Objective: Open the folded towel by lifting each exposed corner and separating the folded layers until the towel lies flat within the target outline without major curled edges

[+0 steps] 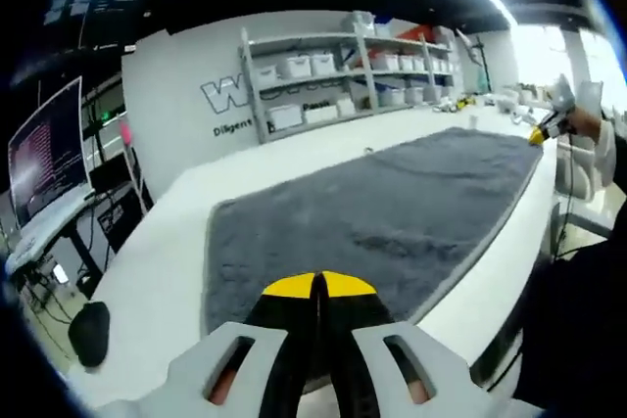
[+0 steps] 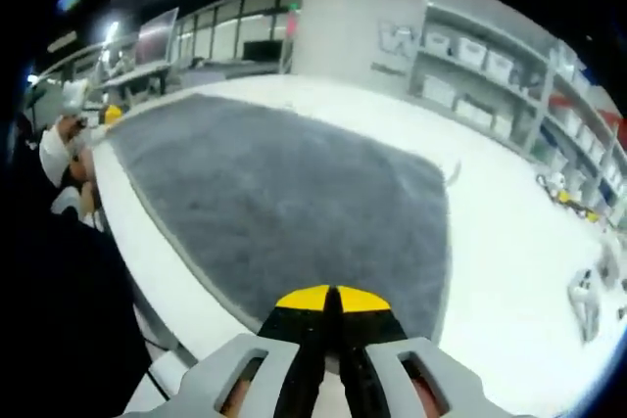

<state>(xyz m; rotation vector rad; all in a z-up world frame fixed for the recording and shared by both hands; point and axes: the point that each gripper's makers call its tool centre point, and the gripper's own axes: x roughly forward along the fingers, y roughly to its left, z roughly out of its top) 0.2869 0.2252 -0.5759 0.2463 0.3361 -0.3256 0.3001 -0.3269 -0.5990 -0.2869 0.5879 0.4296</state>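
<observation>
While both of my grippers held opposite ends of the grey towel (image 1: pixel 392 212), it lay spread in what looked like a single layer on the white table (image 1: pixel 157 271), running from my left gripper (image 1: pixel 318 291) at 6 o'clock out toward 2 o'clock. Its jaws were closed, apparently pinching the near hem. My right gripper (image 2: pixel 333 301) was likewise clamped on its end, with the towel stretching toward 10 o'clock in the right gripper view. I judged the unfolding nearly finished; I could make out no target outline. Next I needed a gentle outward tug, then release.
</observation>
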